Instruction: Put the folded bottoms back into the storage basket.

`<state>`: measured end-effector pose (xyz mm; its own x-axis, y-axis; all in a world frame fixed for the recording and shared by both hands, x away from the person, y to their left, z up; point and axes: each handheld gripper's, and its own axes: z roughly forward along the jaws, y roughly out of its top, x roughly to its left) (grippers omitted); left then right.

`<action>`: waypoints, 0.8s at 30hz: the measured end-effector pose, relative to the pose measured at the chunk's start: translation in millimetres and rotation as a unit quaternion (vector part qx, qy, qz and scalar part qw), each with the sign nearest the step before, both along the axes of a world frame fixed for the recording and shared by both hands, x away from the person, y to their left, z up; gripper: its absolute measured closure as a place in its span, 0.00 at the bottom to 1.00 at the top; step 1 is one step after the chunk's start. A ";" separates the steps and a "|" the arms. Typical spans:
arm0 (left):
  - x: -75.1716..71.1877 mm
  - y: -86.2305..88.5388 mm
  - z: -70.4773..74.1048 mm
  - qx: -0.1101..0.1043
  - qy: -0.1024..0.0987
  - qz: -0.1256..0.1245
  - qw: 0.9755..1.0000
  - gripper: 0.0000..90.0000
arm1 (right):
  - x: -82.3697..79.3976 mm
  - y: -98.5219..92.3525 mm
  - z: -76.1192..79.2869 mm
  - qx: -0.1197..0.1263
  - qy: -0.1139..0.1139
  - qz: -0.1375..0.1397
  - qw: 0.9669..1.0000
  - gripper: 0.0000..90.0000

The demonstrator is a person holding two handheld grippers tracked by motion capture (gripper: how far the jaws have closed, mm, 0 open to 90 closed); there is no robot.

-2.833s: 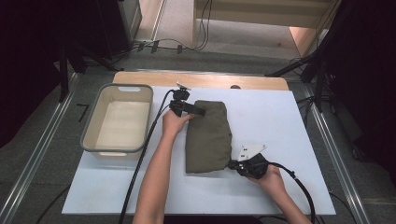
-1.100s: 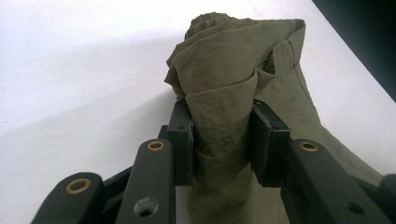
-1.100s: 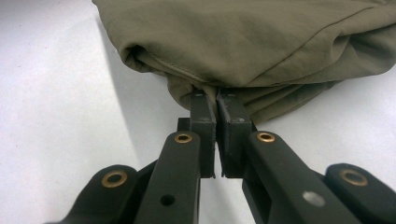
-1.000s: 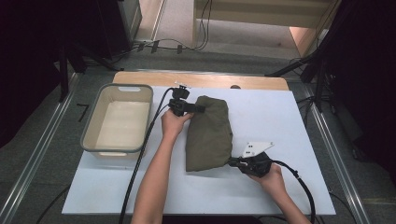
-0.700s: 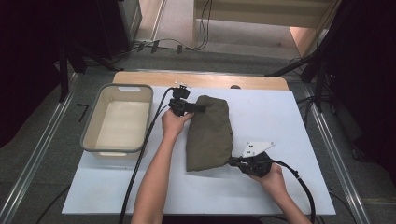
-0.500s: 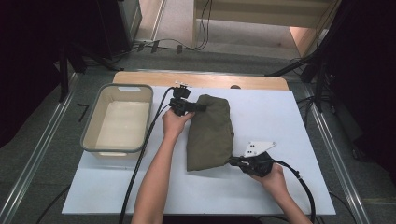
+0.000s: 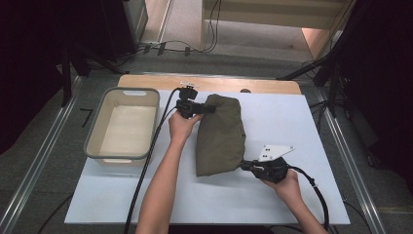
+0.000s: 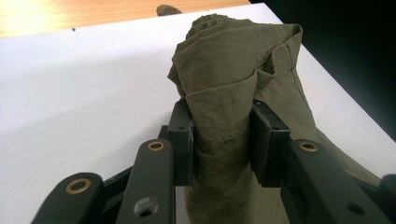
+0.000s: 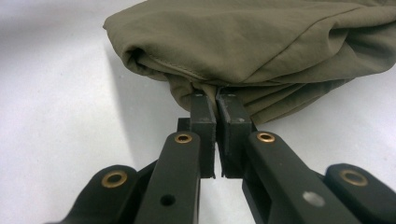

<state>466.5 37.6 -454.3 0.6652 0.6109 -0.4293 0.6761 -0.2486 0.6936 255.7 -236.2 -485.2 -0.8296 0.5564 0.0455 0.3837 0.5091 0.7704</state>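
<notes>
An olive green folded garment [image 7: 221,134] lies lengthwise on the white table top [image 7: 292,112]. My left gripper [image 7: 208,108] is shut on its far left corner; in the left gripper view a thick bunch of the garment [image 8: 224,93] stands pinched between the two pads, with the left gripper [image 8: 219,140] holding it a little off the table. My right gripper [image 7: 245,165] is shut on the near right corner. In the right gripper view its pads are almost together on a thin edge of the garment [image 9: 243,51], right gripper [image 9: 215,105].
A beige plastic tub [image 7: 97,127] stands at the left of the table, with nothing in it. A wooden strip [image 7: 219,84] runs along the table's far edge. Black cables trail from both grippers toward the near edge. White surface lies bare to the right of the garment.
The garment's near end has swung slightly rightward with my right gripper, and its far end has bunched up in the left gripper. Over the last second both hands have kept almost still.
</notes>
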 end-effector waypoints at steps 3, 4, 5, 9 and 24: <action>-0.9 0.3 3.9 -0.005 -0.003 0.004 1.000 0.74 | 0.1 -1.5 2.9 0.006 -0.001 -0.002 1.000 0.94; -1.0 0.5 4.9 -0.006 -0.004 0.004 1.000 0.74 | 0.2 -2.0 3.8 0.008 -0.002 -0.003 1.000 0.94; -1.2 0.6 5.9 -0.005 -0.005 0.004 1.000 0.74 | 0.3 -2.5 4.8 0.009 -0.002 -0.003 1.000 0.94; -1.6 2.4 10.1 -0.010 -0.009 0.005 1.000 0.74 | 0.7 -3.4 6.6 0.011 -0.007 -0.003 1.000 0.94; -3.9 6.4 25.1 -0.009 -0.018 0.011 1.000 0.74 | 0.3 -2.4 25.8 0.023 -0.026 0.002 0.999 0.94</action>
<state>462.7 44.0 -429.1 0.6666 0.6178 -0.4172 0.6562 -0.2206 0.7217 256.0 -238.6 -459.5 -0.8333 0.5521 0.0273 0.3402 0.4733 0.8126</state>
